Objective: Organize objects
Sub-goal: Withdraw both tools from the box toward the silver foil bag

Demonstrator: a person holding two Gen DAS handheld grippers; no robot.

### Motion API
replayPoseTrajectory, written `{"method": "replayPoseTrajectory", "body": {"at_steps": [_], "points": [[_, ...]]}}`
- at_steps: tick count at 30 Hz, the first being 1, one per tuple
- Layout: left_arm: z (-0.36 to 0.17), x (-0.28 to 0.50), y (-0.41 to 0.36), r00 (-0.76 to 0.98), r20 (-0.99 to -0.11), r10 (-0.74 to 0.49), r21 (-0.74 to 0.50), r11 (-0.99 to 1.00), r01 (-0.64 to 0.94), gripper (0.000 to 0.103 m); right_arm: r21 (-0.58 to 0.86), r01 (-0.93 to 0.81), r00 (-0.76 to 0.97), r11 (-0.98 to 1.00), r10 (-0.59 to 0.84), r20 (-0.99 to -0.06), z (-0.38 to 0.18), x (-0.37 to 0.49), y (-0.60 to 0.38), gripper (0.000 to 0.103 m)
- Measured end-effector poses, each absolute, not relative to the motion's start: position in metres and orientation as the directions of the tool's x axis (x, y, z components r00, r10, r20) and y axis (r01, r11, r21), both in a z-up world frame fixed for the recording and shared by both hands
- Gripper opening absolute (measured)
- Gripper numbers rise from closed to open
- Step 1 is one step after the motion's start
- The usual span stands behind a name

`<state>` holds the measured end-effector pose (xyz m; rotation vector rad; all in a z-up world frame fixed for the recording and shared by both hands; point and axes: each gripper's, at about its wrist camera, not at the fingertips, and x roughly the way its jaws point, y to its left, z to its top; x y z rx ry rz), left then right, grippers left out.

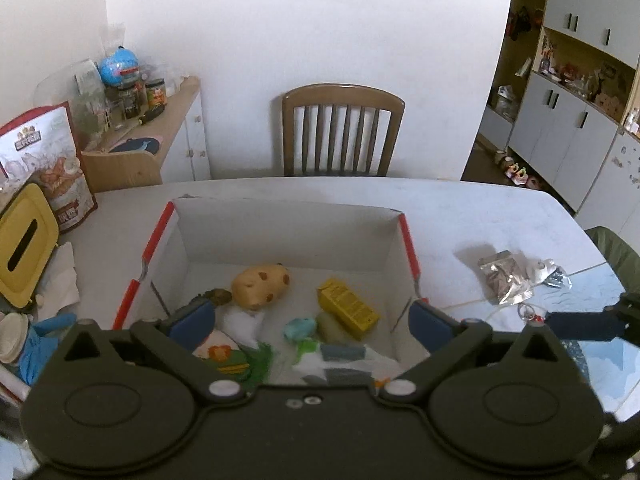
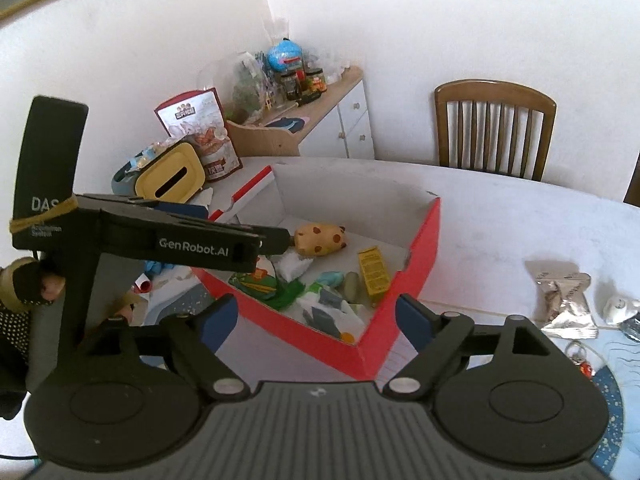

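Between the spread fingers of the left gripper (image 1: 312, 320) sits an open cardboard box (image 1: 280, 232) with a white interior and red outer walls and rim edges. Both blue-padded fingers are wide apart over the box's near edge and pinch nothing. Ahead of the fingertips, on the box floor, lies a rounded tan potato-shaped toy (image 1: 262, 282) with brown spots. Just right of it rests a rectangular yellow carton (image 1: 348, 308), tilted on its side. Nearer the fingers lie a crumpled pale-blue piece (image 1: 300, 328), a flat green felt-like item (image 1: 236, 362), and white soft packaging (image 1: 340, 360).

The right gripper (image 2: 316, 322) hovers off the box's near corner, fingers (image 2: 218, 322) parted and holding nothing. Right of its right finger, on the white tabletop (image 2: 500, 220), lies a wrinkled silver foil packet (image 2: 564, 300), well apart from the box. The left gripper's black body crosses the right wrist view at left, reaching over the box's far-left wall.
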<state>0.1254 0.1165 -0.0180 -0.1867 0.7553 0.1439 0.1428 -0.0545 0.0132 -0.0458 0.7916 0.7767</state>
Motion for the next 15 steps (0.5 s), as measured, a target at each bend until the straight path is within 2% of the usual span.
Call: {"method": "replayPoseTrajectory", "body": {"at_steps": [7, 15], "points": [[-0.011, 0.121, 0.067, 0.738, -0.668, 0.091, -0.083, 0.977, -0.195, 0.103, 0.261, -0.654, 0.439, 0.71, 0.637, -0.634, 0.018, 0.146, -0.096, 0.089], [-0.015, 0.13, 0.015, 0.737, -0.673, 0.062, -0.128, 0.972, -0.199, 0.103, 0.246, -0.662, 0.45, 0.708, 0.638, -0.626, 0.011, 0.158, -0.156, 0.089]]}}
